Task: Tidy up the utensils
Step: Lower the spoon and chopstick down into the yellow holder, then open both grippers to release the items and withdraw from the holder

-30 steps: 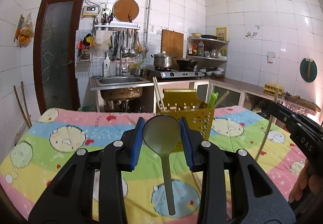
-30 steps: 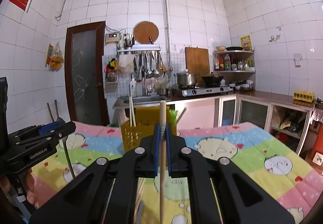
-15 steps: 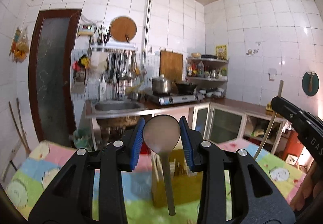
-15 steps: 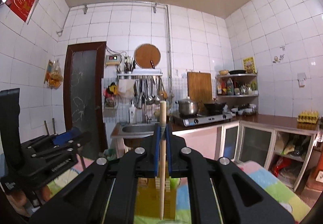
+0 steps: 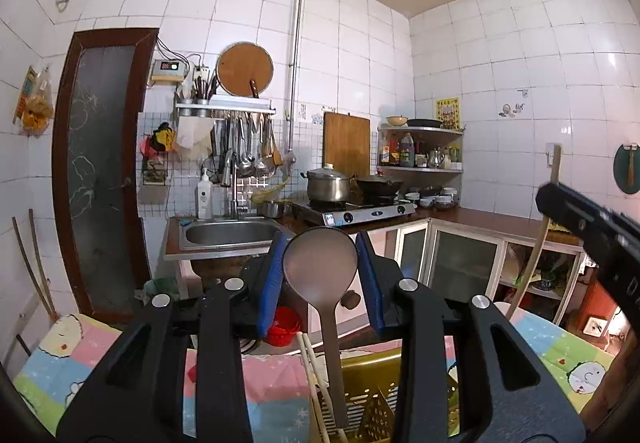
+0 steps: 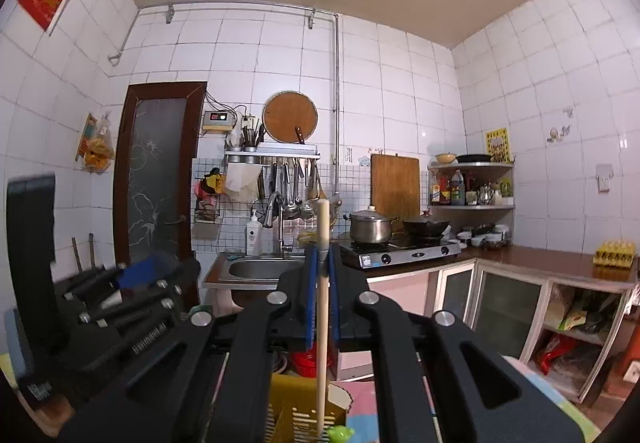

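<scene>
My left gripper (image 5: pixel 321 283) is shut on a grey spoon (image 5: pixel 331 339), its blue pads pressing the sides of the round bowl. The bowl points up and the handle hangs down over the yellow slotted utensil basket (image 5: pixel 372 391). Pale chopsticks (image 5: pixel 310 367) stand in that basket. My right gripper (image 6: pixel 322 271) is shut on a wooden chopstick (image 6: pixel 321 355), held upright, its lower end over the yellow basket (image 6: pixel 294 407). In the other hand's view each gripper appears at the side: the right gripper (image 5: pixel 588 231) with its chopstick (image 5: pixel 534 259), and the left gripper (image 6: pixel 132 295).
The basket stands on a table with a pastel cartoon cloth (image 5: pixel 60 363). Behind it are a steel sink (image 5: pixel 228 233), a gas stove with a pot (image 5: pixel 328 183), glass-door cabinets (image 5: pixel 460 267) and a dark door (image 5: pixel 100 163). A green item (image 6: pixel 340 433) sits in the basket.
Both grippers have risen and come closer to the basket, which has slid from mid-frame to the bottom edge. The spoon and the chopstick stay gripped the same way.
</scene>
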Demonstrator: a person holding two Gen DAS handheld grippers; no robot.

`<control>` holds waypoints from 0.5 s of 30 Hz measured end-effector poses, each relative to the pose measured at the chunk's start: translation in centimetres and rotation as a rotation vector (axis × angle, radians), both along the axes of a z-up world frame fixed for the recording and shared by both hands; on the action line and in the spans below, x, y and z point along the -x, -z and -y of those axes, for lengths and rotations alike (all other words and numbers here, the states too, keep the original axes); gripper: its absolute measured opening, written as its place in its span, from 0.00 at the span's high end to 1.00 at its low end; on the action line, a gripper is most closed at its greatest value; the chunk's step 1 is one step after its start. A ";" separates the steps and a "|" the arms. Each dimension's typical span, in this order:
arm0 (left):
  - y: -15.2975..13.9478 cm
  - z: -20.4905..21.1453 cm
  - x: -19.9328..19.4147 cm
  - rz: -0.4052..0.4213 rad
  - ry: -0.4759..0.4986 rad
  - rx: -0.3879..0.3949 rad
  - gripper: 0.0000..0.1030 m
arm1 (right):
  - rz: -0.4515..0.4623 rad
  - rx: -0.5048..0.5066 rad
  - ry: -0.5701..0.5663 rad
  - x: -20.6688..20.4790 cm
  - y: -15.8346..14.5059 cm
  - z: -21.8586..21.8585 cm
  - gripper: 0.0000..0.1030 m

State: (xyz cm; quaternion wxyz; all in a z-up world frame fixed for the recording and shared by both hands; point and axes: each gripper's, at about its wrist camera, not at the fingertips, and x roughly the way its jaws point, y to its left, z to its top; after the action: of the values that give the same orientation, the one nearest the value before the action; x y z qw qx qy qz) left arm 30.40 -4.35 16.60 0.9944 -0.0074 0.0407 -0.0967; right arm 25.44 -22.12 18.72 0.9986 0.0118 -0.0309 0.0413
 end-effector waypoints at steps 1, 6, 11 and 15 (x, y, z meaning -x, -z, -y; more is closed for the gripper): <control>0.3 0.1 -0.3 -0.004 0.004 0.000 0.67 | -0.005 -0.010 -0.004 -0.5 0.1 0.1 0.94; 2.5 0.6 -1.4 -0.028 0.011 -0.016 0.67 | -0.051 -0.009 -0.009 -2.5 1.8 0.1 0.94; 4.1 1.0 -2.4 -0.061 0.019 -0.029 0.67 | -0.112 -0.012 -0.010 -4.0 4.1 0.2 0.94; 5.9 1.2 -2.9 -0.081 0.019 -0.051 0.67 | -0.155 -0.009 -0.003 -4.8 5.9 0.5 0.94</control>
State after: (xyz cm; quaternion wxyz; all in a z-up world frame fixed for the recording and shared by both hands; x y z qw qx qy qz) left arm 33.32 -5.53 10.69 0.9909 0.0144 0.0837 -0.1046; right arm 30.23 -22.66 12.77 0.9979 0.0192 0.0463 0.0414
